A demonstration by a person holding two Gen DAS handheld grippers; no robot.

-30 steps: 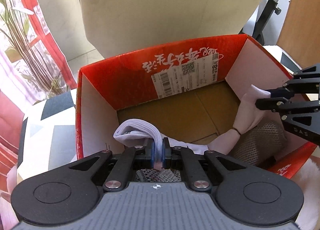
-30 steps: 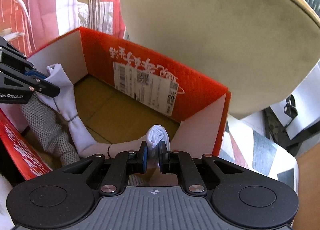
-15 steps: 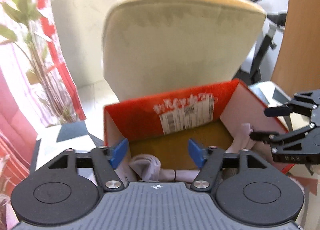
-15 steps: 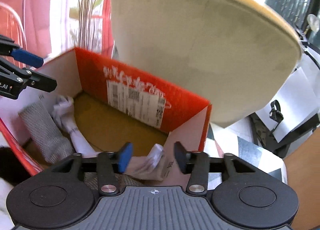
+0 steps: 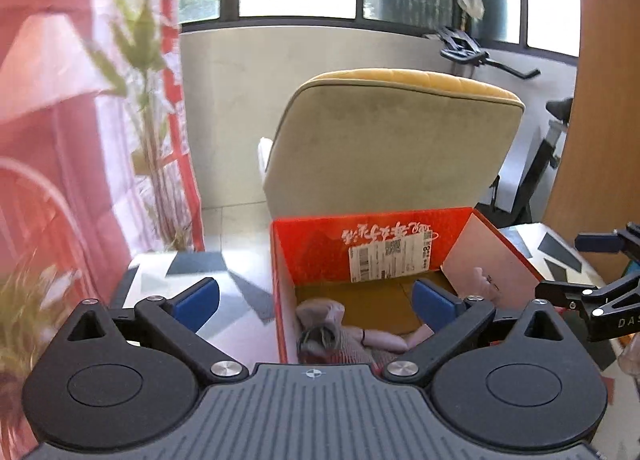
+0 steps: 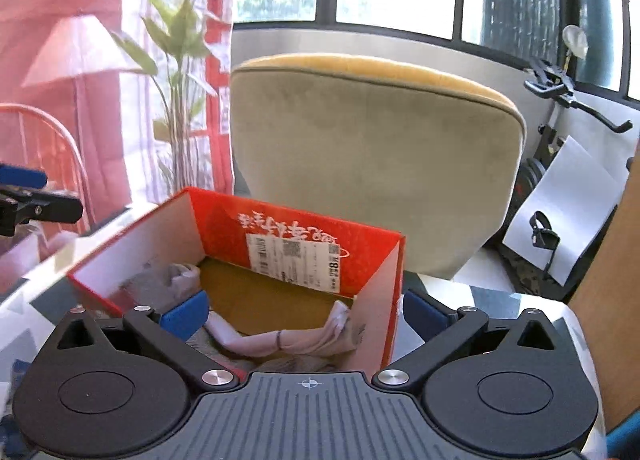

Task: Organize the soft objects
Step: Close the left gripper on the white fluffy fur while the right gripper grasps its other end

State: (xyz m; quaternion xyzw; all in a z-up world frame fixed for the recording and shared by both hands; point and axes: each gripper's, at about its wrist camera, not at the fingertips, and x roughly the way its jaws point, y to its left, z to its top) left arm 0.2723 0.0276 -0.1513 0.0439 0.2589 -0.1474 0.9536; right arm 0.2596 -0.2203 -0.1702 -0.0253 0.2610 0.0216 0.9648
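A red cardboard box [image 5: 320, 252] [image 6: 304, 228] stands open on the patterned table. A long white cloth [image 5: 376, 336] [image 6: 256, 340] lies across its bottom, one end bunched at the left wall [image 5: 320, 312], the other at the right wall [image 6: 340, 316]. A grey knitted piece [image 5: 352, 354] lies under it at the near side. My left gripper [image 5: 316, 300] is open and empty, raised above the box's near left. My right gripper [image 6: 306, 310] is open and empty above the near right; it also shows at the right edge of the left wrist view [image 5: 592, 272].
A beige and yellow armchair [image 5: 392, 148] [image 6: 376, 156] stands right behind the box. A plant [image 6: 180, 72] and red curtains are at the left. An exercise bike [image 6: 560, 100] and a wooden panel [image 5: 600, 120] are at the right. The table [image 5: 192, 272] has a grey and white pattern.
Both grippers let go of the white cloth's ends, opened wide and rose back away from the box. The cloth now lies in the box.
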